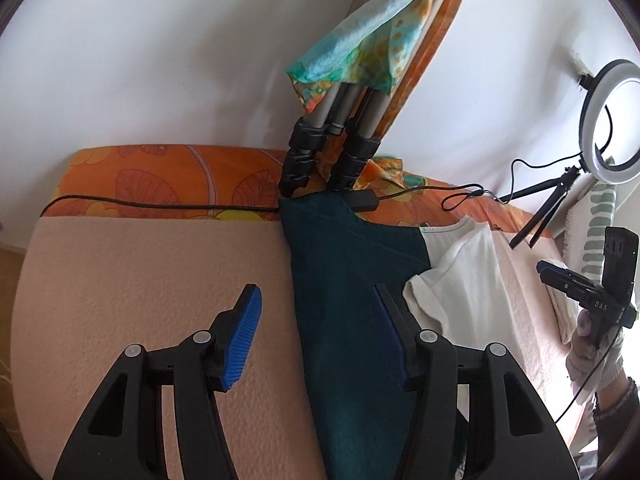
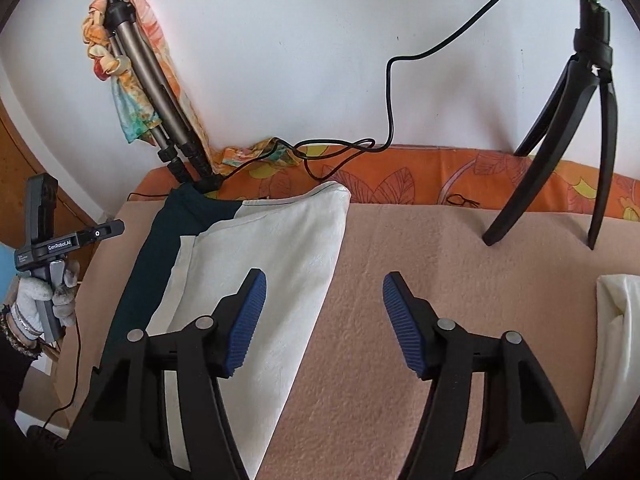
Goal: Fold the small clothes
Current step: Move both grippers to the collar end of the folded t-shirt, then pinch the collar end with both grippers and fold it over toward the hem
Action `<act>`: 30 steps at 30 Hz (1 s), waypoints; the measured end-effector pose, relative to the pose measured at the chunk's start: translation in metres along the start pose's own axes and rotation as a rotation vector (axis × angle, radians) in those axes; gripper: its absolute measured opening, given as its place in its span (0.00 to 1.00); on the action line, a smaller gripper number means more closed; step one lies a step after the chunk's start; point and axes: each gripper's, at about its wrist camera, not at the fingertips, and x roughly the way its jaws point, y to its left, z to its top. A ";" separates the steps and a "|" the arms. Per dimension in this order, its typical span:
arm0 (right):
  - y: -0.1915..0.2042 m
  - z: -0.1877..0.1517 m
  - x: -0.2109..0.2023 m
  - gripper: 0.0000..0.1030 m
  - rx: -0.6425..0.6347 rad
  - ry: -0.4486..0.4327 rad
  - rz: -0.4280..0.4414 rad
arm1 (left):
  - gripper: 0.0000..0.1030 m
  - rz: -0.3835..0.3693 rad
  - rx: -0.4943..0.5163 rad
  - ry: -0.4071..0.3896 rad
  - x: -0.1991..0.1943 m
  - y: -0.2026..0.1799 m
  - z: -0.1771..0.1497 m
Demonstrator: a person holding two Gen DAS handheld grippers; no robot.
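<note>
A dark teal garment (image 1: pixel 352 280) lies lengthwise on the peach blanket (image 1: pixel 140 280), with a white garment (image 1: pixel 468 264) folded over its right part. My left gripper (image 1: pixel 320 332) is open and empty, its right finger over the teal cloth's edge. In the right wrist view the white garment (image 2: pixel 272 272) lies flat and the teal one (image 2: pixel 148 276) shows at its left. My right gripper (image 2: pixel 324 324) is open and empty, its left finger above the white garment, its right finger above bare blanket (image 2: pixel 400 240). The other gripper (image 2: pixel 52 240) shows far left there.
A folded tripod (image 1: pixel 320 152) draped with a colourful scarf (image 1: pixel 360 52) leans on the white wall. A ring light (image 1: pixel 612 120) on a small black tripod (image 2: pixel 560 140) stands at the right. A black cable (image 1: pixel 160 204) runs along the orange sheet. More white cloth (image 2: pixel 616 340) lies far right.
</note>
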 end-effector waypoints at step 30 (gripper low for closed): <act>0.000 0.057 0.103 0.06 -0.024 0.038 0.035 | 0.02 0.068 0.121 -0.073 0.066 -0.009 0.035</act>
